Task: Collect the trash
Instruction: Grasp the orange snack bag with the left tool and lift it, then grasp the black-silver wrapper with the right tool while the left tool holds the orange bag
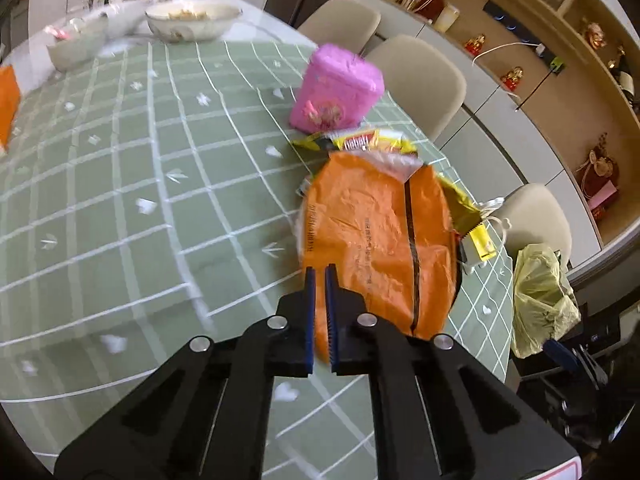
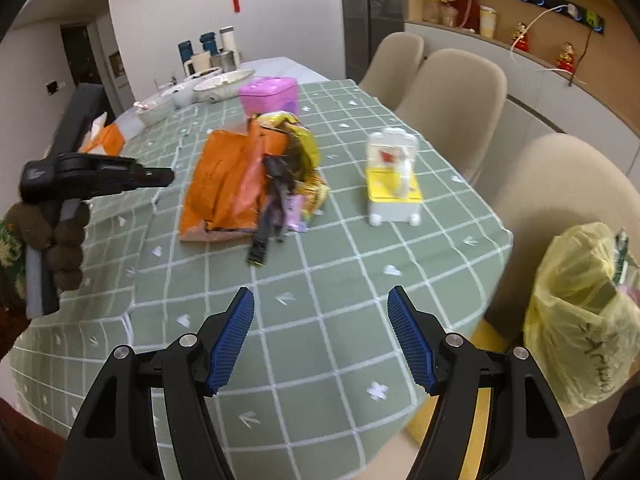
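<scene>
A crumpled orange plastic bag (image 1: 372, 232) (image 2: 224, 184) lies on the green checked tablecloth (image 1: 160, 200) (image 2: 340, 272). Yellow snack wrappers (image 1: 368, 142) (image 2: 306, 144) and a black wrapper (image 2: 272, 200) are piled at its far and right sides. My left gripper (image 1: 320, 270) (image 2: 168, 176) is shut, its tips hovering just short of the bag's near left edge, with nothing seen clamped between them. My right gripper (image 2: 320, 292) is open and empty above bare tablecloth near the table's front edge, well short of the pile.
A pink box (image 1: 336, 88) (image 2: 268, 92) stands behind the pile, and a yellow and white toy case (image 2: 394, 184) to its right. A full yellow trash bag (image 1: 540, 300) (image 2: 580, 312) sits by beige chairs (image 2: 452, 92). Bowls (image 1: 192, 20) stand at the far end.
</scene>
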{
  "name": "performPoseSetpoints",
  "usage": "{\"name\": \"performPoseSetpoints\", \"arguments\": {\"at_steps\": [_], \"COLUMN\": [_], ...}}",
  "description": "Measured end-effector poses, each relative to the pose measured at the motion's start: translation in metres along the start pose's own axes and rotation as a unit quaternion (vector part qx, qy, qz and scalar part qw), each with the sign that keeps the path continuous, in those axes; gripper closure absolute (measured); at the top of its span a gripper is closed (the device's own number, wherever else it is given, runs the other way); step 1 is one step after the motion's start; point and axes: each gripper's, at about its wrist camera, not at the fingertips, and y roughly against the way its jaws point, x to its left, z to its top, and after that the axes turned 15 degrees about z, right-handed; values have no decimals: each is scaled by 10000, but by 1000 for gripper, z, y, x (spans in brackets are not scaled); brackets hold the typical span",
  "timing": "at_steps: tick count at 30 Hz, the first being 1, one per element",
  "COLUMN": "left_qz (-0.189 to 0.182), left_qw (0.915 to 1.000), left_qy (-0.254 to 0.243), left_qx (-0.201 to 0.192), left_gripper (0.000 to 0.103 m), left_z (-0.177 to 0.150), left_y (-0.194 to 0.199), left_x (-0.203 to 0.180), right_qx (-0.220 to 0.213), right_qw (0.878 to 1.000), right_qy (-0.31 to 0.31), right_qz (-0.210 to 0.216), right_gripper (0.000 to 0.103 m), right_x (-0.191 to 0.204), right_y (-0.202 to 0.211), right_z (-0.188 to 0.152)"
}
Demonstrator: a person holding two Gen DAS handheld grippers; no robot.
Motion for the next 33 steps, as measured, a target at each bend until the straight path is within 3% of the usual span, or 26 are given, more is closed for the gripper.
{"name": "performPoseSetpoints", "arguments": {"at_steps": [2, 3, 4, 6, 9, 13, 16, 19, 20, 22, 24, 28, 31, 33], "left_qz": [34, -14, -89, -393, -480, -325, 230, 583, 524, 223, 121, -137, -36, 70], "left_qw": [9999, 9998, 9998, 9987, 9970, 9966, 9953, 9950, 9959, 9985, 9991, 9992, 9994, 9995], "left_qy": [-67, -101, -115, -146, -412, -631, -860, -782, -707, -478, -378, -269, -152, -53], "left_qx": [-119, -158, -162, -281, -442, -425, -386, -219, -186, -112, -164, -268, -313, -316], "left_gripper": [98, 87, 62, 45, 42, 42, 41, 42, 45, 76, 81, 82, 82, 82], "left_z": [-3, -5, -5, -9, -12, -19, -21, -18, -17, -15, -13, -12, -13, -15], "left_y": [13, 19, 21, 27, 25, 3, -26, -52, -56, -52, -35, 6, 27, 36], "left_x": [7, 8, 6, -4, -32, -78, -101, -103, -101, -90, -79, -53, -30, -16], "right_qx": [-31, -30, -33, -98, -235, -279, -243, -237, -236, -240, -267, -336, -306, -278], "right_qw": [9999, 9998, 9998, 9999, 9994, 9982, 9973, 9970, 9971, 9975, 9983, 9994, 9991, 9982], "right_qy": [-78, -95, -107, -112, -123, -233, -418, -485, -478, -414, -322, -34, 196, 306], "right_qz": [145, 161, 150, 27, -231, -476, -554, -559, -551, -515, -402, -40, 222, 424], "right_gripper": [37, 37, 37, 37, 37, 37, 37, 37, 37, 37, 37, 37, 37, 44], "right_x": [3, 4, 6, 8, 4, -15, -32, -42, -44, -45, -42, -27, -12, -4], "right_y": [-8, -11, -15, -19, -15, -2, 7, 13, 14, 14, 12, -6, -32, -51], "right_z": [6, 8, 12, 18, 24, 18, 11, 6, 5, 6, 10, 31, 53, 65]}}
